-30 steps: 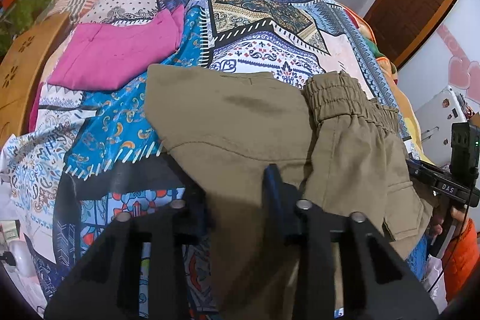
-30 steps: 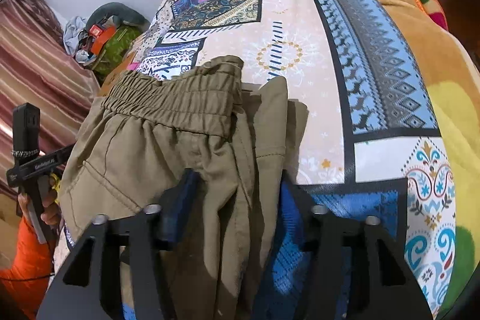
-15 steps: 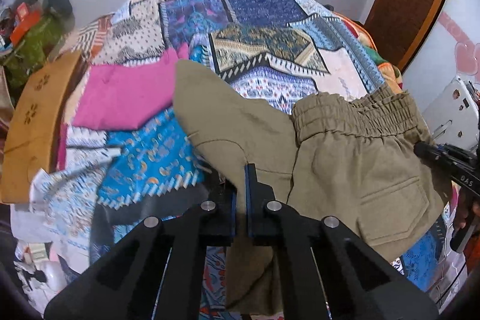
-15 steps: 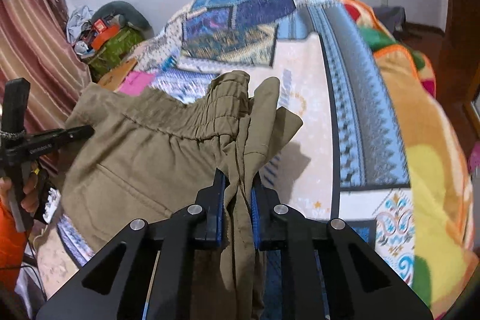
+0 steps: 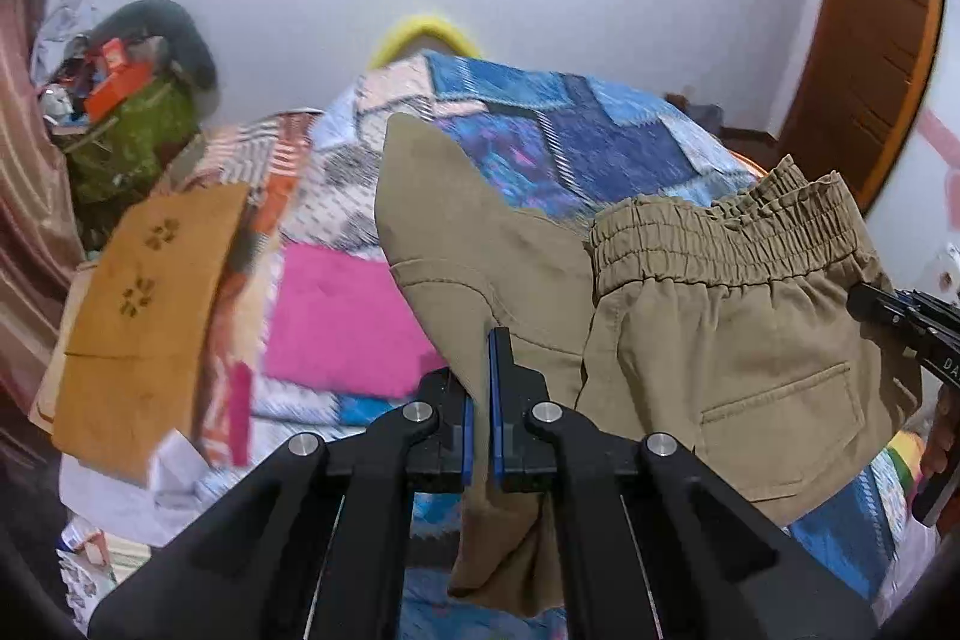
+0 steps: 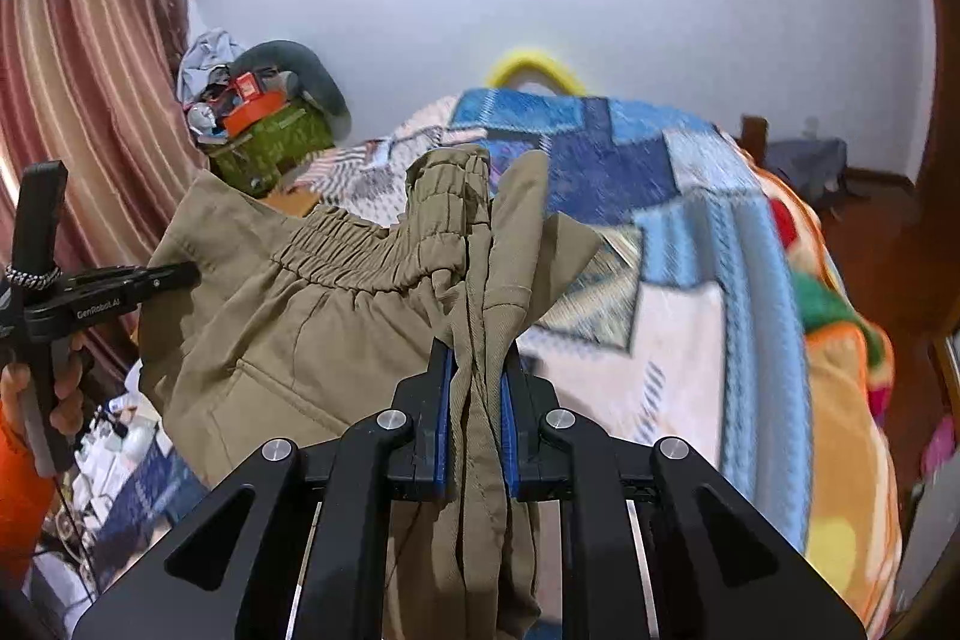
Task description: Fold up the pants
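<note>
Both grippers have risen since half a second ago, and the pants (image 5: 708,334) now hang clear above the bed (image 5: 576,142) instead of lying close over it. I see my left gripper (image 5: 478,400) pressed together on a thin fold of the tan cloth, a pant leg rising past it in a tilted point and a tail of fabric hanging below the fingers. My right gripper (image 6: 474,388) is clamped on a thick bunch of the same pants, with the elastic waistband (image 6: 384,250) gathered just above it and the rest stretched out toward the left gripper, which shows at the left edge of that view. From the left wrist view I make out a back pocket (image 5: 780,412) facing the camera. A pink cloth (image 5: 342,322) lies on the patterned bedspread near the left edge of the bed, beside a brown wooden board (image 5: 150,310). Both views are blurred across the bedspread.
</note>
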The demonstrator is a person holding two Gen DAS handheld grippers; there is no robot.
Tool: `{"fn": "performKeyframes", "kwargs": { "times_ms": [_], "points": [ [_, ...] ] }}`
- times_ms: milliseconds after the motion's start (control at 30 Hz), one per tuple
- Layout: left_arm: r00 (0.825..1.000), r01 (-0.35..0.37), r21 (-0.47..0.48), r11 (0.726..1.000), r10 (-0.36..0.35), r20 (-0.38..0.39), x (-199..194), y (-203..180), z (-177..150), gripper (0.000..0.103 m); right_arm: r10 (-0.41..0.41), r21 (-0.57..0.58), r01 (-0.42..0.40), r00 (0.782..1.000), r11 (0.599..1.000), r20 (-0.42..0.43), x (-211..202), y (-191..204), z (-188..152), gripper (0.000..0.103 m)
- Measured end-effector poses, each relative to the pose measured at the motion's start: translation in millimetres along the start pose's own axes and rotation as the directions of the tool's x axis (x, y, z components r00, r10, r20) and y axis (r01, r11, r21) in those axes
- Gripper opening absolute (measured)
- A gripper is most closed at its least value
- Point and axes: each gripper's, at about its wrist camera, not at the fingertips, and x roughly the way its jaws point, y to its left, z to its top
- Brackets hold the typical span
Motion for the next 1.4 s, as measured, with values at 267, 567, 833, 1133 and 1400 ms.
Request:
{"fn": "performKeyframes", "kwargs": {
  "times_ms": [267,567,833,1133,1400],
  "points": [
    [0.996,-0.089,-0.064,0.994,0.091,0.024,46.6,67.3,33.0,0.004,0.058,-0.019,-0.058,0.998,0.998,0.010,64.8,27.1,39.4,0.012],
    [0.988,-0.139,-0.151,0.979,0.127,-0.083,137.7,140.3,36.1,0.004,0.094,-0.060,-0.097,0.994,0.993,-0.059,157.3,62.0,48.8,0.012],
    [0.943,-0.206,-0.179,0.962,0.146,-0.298,223.2,180.3,-16.9,0.018,0.034,-0.102,-0.061,0.970,0.993,-0.242,221.5,66.4,27.7,0.015],
    [0.937,-0.244,-0.212,0.946,0.174,-0.304,200.3,183.6,-40.6,0.026,-0.036,-0.126,0.003,0.964,0.992,-0.263,189.2,46.8,14.9,0.049],
    [0.960,-0.192,-0.219,0.957,0.138,-0.242,111.7,162.6,-22.5,0.026,-0.033,-0.089,0.013,0.974,0.996,-0.223,127.2,42.9,28.6,0.050]
  ]
}}
